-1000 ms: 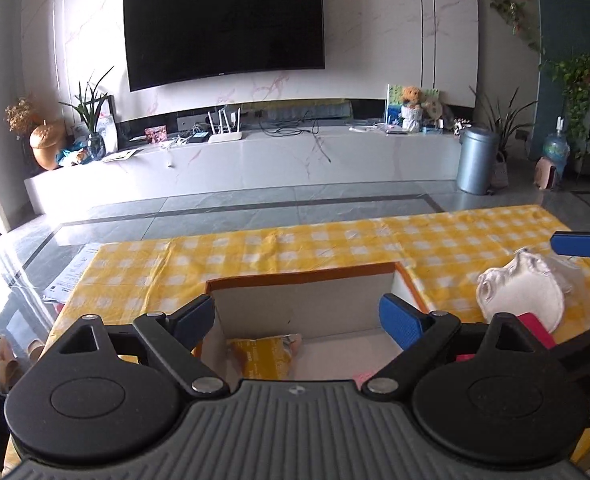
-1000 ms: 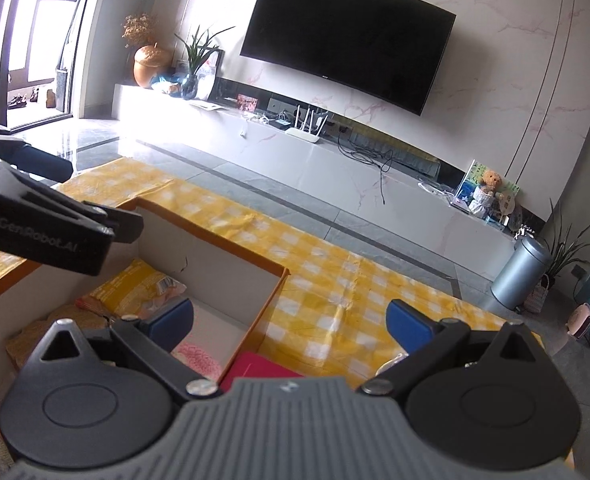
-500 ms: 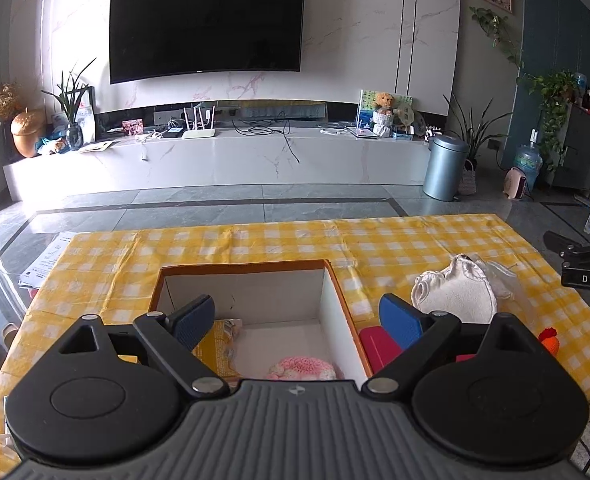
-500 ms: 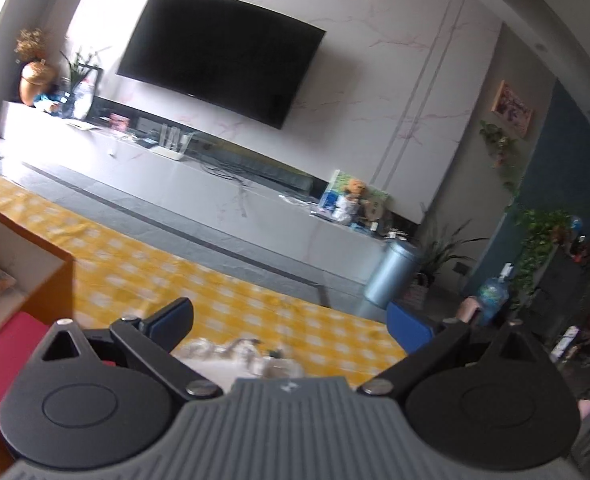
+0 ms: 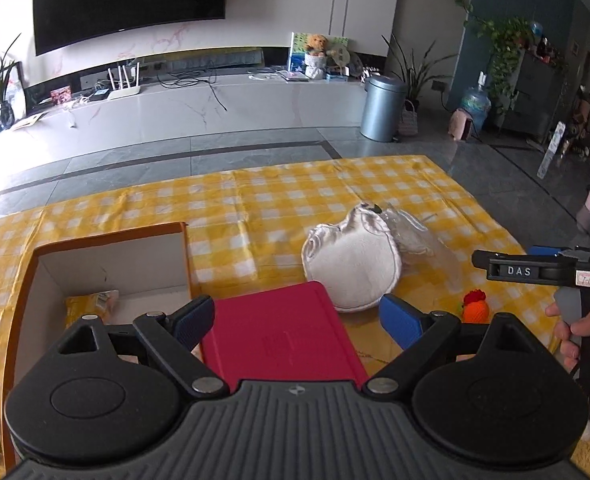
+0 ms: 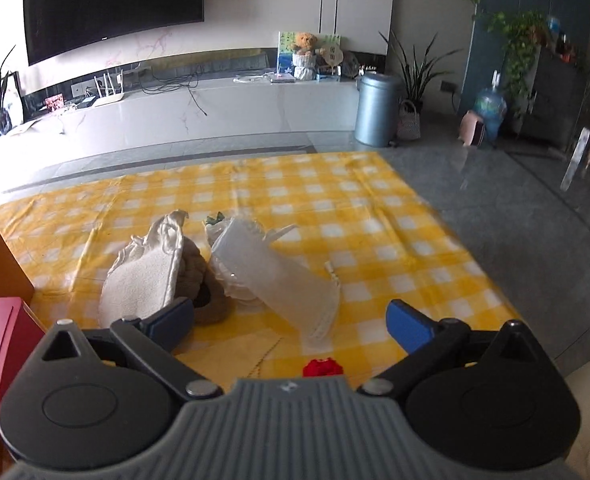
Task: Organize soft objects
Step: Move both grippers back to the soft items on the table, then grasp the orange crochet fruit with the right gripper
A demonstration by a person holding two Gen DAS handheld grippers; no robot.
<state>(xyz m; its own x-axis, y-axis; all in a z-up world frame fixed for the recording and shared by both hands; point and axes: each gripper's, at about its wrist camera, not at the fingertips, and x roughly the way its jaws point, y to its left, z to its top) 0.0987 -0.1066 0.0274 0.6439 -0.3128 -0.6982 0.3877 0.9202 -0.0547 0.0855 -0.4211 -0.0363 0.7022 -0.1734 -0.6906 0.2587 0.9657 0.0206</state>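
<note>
An open cardboard box [image 5: 107, 264] with an orange rim sits at the left of the yellow checked table; a yellow packet [image 5: 89, 304] lies inside. A red flat case [image 5: 279, 336] lies right of the box, under my open left gripper [image 5: 297, 320]. A white fluffy pad [image 5: 351, 268] [image 6: 139, 280] lies beyond it, with a brown soft thing [image 6: 199, 280] and a clear plastic bag [image 6: 271, 276] beside it. A small orange and red knitted toy [image 5: 477, 306] [image 6: 322, 368] sits near the front edge. My right gripper [image 6: 291, 320] hangs open and empty over the bag.
The checked cloth [image 6: 335, 200] covers the table; its right edge drops to grey floor [image 6: 515, 208]. A person's hand [image 5: 575, 332] holds the right gripper at the far right of the left wrist view. A white TV bench [image 5: 195, 104] and metal bin [image 5: 383, 108] stand beyond.
Both grippers swung right: the box slid left in the left wrist view and the red case came under it. The right wrist view tilted down onto the bag and pad.
</note>
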